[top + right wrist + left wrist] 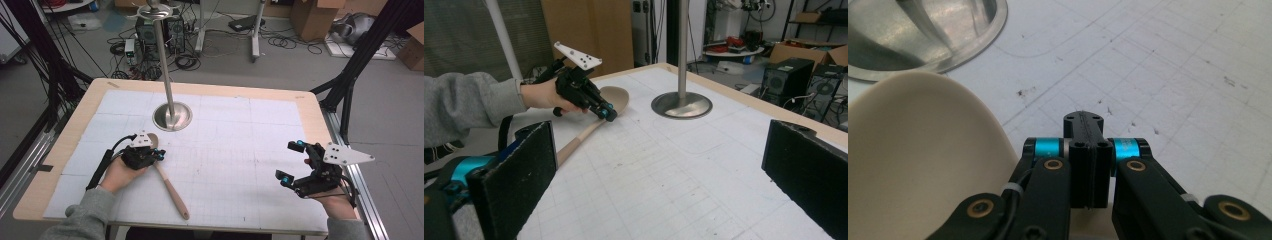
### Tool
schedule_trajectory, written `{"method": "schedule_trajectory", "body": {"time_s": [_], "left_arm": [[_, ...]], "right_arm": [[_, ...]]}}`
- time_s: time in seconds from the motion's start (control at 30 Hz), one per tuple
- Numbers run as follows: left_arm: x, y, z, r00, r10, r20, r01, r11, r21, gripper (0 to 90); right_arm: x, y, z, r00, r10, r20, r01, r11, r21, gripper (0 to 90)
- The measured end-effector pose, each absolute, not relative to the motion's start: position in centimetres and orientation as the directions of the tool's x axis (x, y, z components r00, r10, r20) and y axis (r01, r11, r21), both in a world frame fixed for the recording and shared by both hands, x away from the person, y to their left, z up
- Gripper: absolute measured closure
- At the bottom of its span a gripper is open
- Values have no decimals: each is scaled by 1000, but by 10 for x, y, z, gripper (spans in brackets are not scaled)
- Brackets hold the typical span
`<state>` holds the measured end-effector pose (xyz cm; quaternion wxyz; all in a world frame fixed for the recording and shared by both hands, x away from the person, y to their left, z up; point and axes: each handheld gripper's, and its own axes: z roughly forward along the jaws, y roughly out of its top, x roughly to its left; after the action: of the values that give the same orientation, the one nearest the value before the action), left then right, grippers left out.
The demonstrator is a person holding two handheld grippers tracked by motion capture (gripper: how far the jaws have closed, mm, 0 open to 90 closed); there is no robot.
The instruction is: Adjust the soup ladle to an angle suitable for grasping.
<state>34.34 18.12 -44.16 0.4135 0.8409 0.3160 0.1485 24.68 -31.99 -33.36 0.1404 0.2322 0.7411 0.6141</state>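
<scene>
A wooden spoon (pixel 170 182) lies on the gridded bench (pixel 240 150), its bowl toward the round metal base (pixel 172 116) of an upright pole (pixel 162 60), its handle running back toward the person's edge. The left gripper (pixel 159 154) sits at the spoon's neck, just beside the bowl, with its jaws pressed together and nothing between them. The right gripper (pixel 291 161) hangs well apart over the bench's right side, jaws spread wide and holding nothing.
</scene>
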Motion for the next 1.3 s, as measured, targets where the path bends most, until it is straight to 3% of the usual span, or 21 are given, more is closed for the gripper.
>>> {"method": "schedule_trajectory", "body": {"time_s": [0.6, 0.83, 1.3], "left_arm": [[349, 181, -447, 746, 666, -23, 450, -478, 754, 897], [346, 180, -444, 744, 668, 26, 441, -520, 732, 898], [342, 180, -443, 721, 692, 37, 461, -518, 720, 900]], "right_arm": [[248, -315, -336, -862, 501, 78, 179, 157, 971, 0], [249, -314, -337, -864, 497, 83, 186, 162, 969, 0], [251, -312, -339, -869, 487, 86, 190, 168, 967, 0]]}}
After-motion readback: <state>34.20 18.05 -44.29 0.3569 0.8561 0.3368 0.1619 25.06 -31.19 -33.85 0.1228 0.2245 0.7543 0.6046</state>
